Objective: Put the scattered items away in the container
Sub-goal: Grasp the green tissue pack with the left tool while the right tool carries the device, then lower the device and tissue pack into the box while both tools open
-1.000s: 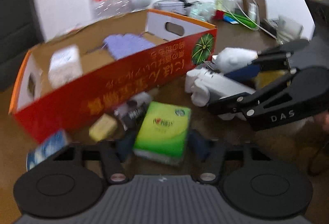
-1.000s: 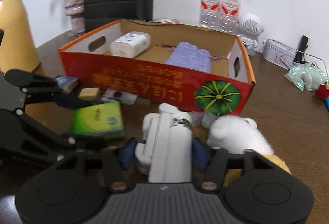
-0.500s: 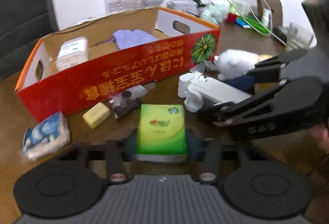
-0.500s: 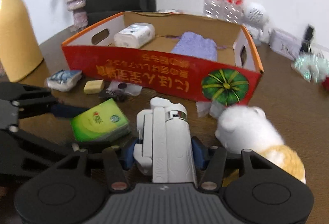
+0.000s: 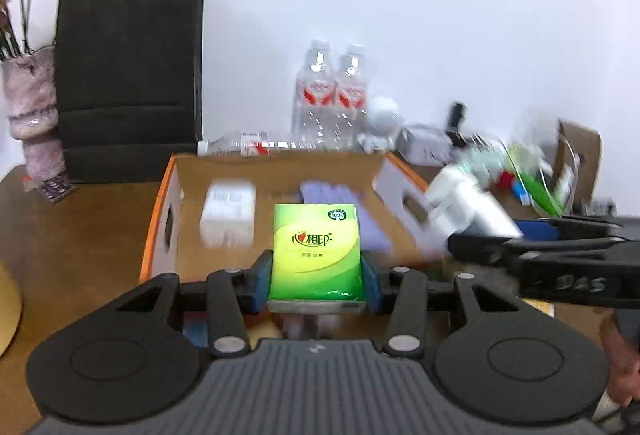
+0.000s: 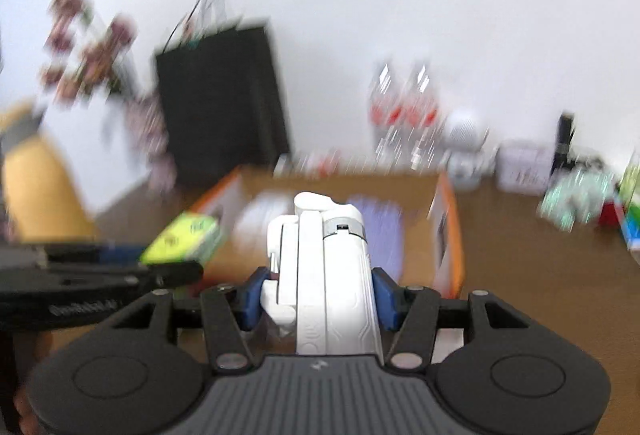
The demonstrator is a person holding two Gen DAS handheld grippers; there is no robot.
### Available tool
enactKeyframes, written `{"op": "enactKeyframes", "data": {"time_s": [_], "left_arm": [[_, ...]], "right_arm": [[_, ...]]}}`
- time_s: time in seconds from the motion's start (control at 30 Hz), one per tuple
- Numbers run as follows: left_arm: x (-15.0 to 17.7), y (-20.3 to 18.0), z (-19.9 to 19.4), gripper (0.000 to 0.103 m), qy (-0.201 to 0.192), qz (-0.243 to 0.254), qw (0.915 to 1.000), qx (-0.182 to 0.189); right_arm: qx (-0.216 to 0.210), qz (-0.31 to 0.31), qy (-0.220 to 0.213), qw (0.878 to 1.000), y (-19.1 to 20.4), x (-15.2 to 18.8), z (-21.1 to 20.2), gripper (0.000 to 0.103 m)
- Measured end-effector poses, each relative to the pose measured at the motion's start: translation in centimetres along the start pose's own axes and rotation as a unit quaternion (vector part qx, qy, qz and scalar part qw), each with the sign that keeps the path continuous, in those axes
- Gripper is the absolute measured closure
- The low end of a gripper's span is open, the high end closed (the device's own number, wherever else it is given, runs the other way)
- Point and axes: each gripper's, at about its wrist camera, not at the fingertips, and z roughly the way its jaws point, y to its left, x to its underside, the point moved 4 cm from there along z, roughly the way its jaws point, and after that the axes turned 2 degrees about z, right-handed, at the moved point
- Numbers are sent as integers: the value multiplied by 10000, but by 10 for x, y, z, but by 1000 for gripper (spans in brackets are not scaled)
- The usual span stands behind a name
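Observation:
My left gripper (image 5: 316, 281) is shut on a green tissue pack (image 5: 316, 255) and holds it in the air at the near wall of the orange cardboard box (image 5: 160, 211). My right gripper (image 6: 320, 295) is shut on a white folded gadget (image 6: 324, 267), also lifted, in front of the same box (image 6: 450, 235). The box holds a white pack (image 5: 228, 211) and a purple cloth (image 5: 340, 203). The right gripper and its gadget (image 5: 464, 207) show at the right of the left wrist view. The left gripper with the green pack (image 6: 182, 239) shows at the left of the right wrist view.
A black paper bag (image 5: 128, 75), a vase of dried flowers (image 5: 32, 115) and water bottles (image 5: 332, 95) stand behind the box by the wall. Clutter of cables and small things (image 5: 520, 163) lies at the right. A yellow jug (image 6: 36, 195) stands at the left.
Both grippers have closed on their items and lifted them off the table, rising towards the box. The items left on the table have dropped out of sight.

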Motion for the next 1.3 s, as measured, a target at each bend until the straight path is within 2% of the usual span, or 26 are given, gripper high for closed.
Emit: {"op": "enactKeyframes", "data": {"time_s": [0.07, 0.13, 0.2, 0.3, 0.4, 0.53, 0.6, 0.67, 0.7, 0.87, 0.93, 1.0, 1.1, 1.2, 1.3], "left_arm": [[-34, 5, 36, 58, 418, -428, 9982, 52], [-58, 8, 76, 58, 643, -475, 9962, -331], [-68, 10, 115, 58, 931, -423, 9933, -544], [-63, 15, 161, 58, 1288, -450, 9884, -664], [-51, 18, 196, 57, 1360, -196, 9847, -1069], [-47, 29, 218, 56, 1559, -360, 9818, -1025], [-51, 33, 217, 48, 1491, -379, 9833, -977], [-54, 35, 214, 35, 1516, -444, 9829, -947], [-56, 37, 211, 33, 1514, -505, 9830, -911], [-69, 39, 192, 17, 1482, -511, 9843, -810], [-77, 39, 176, 13, 1413, -487, 9853, -824], [-84, 37, 157, 2, 1310, -361, 9857, -992], [-87, 28, 131, 0, 1271, 20, 9827, -1345], [-88, 18, 101, 0, 1323, 240, 9811, -1395], [-88, 10, 58, 0, 1082, 278, 9835, -1425]], "right_arm": [[84, 386, 82, 9992, -14, -38, 24, 50], [319, 743, 407, 9959, -30, -65, 61, 50], [578, 797, 789, 9920, -39, -77, 99, 50], [802, 682, 1293, 9860, -46, -77, 151, 50], [1075, 523, 1591, 9800, -51, -66, 191, 50], [1276, 443, 1681, 9765, -56, -50, 220, 49], [1444, 414, 1691, 9741, -60, -46, 230, 48], [1549, 348, 1656, 9733, -64, -45, 235, 50], [1566, 314, 1621, 9737, -65, -46, 236, 49], [1327, 517, 1609, 9766, -67, -62, 224, 44], [1205, 514, 1539, 9794, -63, -73, 209, 37], [1159, 480, 1518, 9804, -58, -82, 192, 30], [1025, 436, 1655, 9799, -49, -85, 171, 28], [910, 585, 1714, 9792, -42, -84, 144, 27], [775, 567, 1599, 9824, -31, -86, 107, 23]]}}
